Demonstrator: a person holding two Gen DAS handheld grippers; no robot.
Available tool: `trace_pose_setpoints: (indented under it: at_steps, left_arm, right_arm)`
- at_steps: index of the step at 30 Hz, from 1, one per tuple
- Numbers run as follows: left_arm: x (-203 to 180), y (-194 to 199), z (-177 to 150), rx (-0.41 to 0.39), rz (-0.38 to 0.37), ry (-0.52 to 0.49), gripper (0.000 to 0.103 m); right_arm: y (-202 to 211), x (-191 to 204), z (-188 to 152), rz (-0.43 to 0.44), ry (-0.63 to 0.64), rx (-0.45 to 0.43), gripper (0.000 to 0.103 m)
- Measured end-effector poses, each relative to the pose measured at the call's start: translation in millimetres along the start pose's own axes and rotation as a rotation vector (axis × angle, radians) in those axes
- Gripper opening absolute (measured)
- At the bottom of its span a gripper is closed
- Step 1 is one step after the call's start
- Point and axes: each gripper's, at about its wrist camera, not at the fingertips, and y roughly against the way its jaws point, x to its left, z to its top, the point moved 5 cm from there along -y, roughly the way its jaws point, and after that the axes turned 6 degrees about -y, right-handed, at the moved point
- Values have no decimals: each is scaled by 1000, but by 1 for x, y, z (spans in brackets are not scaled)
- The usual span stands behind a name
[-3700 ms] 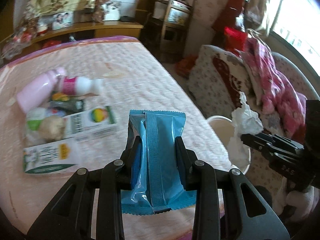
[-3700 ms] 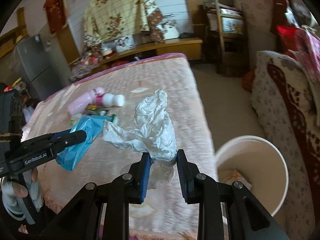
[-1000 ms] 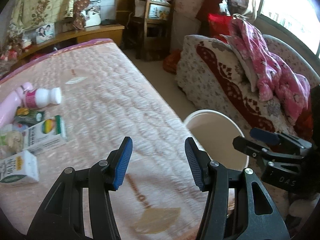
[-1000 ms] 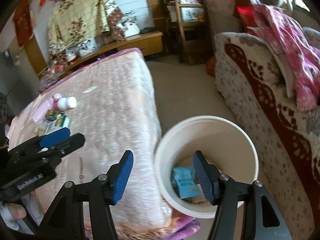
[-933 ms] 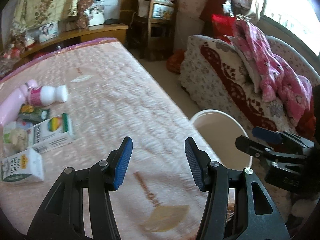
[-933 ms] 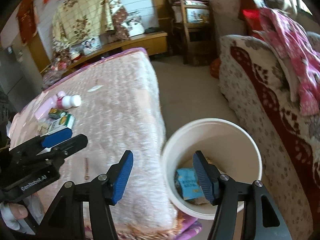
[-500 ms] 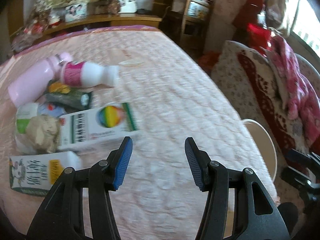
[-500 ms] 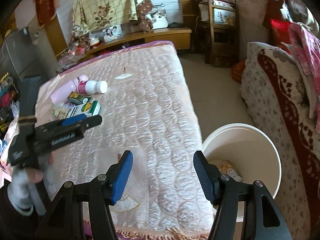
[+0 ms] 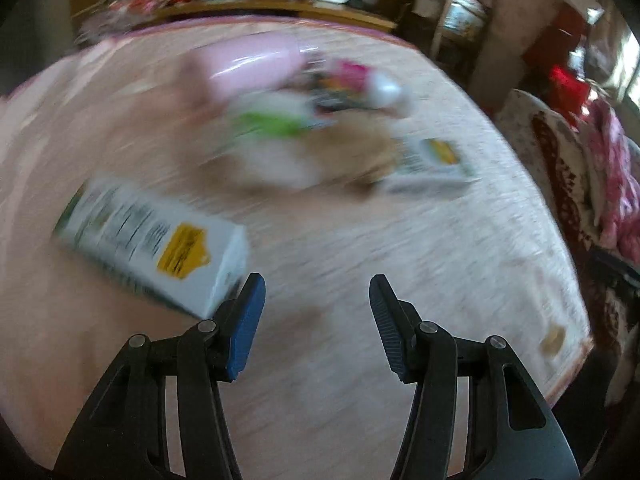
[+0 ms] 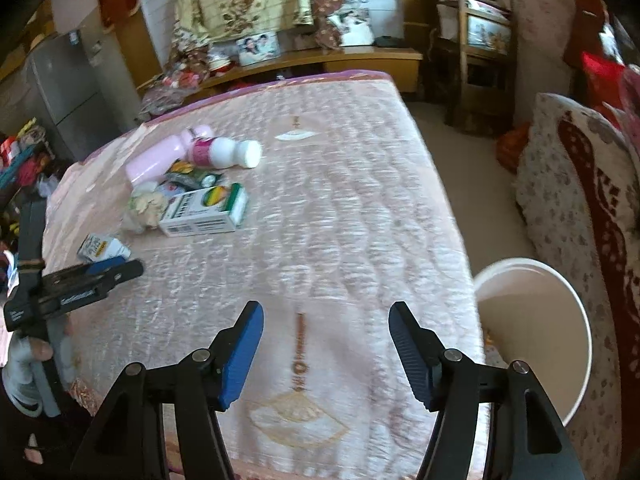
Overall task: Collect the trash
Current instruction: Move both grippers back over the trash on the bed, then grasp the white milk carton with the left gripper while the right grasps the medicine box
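Observation:
Trash lies in a heap on the pink quilted table (image 10: 340, 200): a pink bottle (image 10: 156, 162), a white bottle with a pink label (image 10: 224, 152), a white box with a rainbow mark (image 10: 204, 210), a crumpled wad (image 10: 146, 204) and a small white carton (image 10: 102, 248). In the blurred left wrist view that carton (image 9: 160, 248) lies just left of my left gripper (image 9: 316, 284), which is open and empty. My right gripper (image 10: 326, 316) hovers over the table's near end, its jaws opening with nothing between them. The white bin (image 10: 532, 332) stands on the floor to its right.
A floral sofa (image 10: 580, 200) runs along the right behind the bin. A wooden shelf and chair (image 10: 468, 60) stand past the table's far end, a grey fridge (image 10: 64, 88) at the far left. A person's hand (image 10: 36, 352) holds the left gripper's handle.
Both grippers swung left from the bin back over the table. The left one dropped close to the trash heap and the small carton. The blue wrapper and tissue held earlier are gone from the jaws.

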Motion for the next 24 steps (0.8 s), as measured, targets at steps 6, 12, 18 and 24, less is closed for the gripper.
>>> trace_pose_setpoints:
  at_steps: [6, 12, 18, 24]
  left_arm:
    - [72, 35, -28, -10, 87, 97, 53]
    - [90, 68, -30, -72, 76, 143, 53]
    - [100, 71, -16, -82, 81, 148, 53]
    - [110, 62, -1, -92, 82, 164, 53]
  right_arm:
    - [-34, 40, 18, 57, 65, 36, 65]
    - [-77, 71, 63, 69, 86, 35, 65]
    - [-131, 83, 110, 5, 108, 44, 65]
    - [-172, 75, 118, -20, 103, 144, 65]
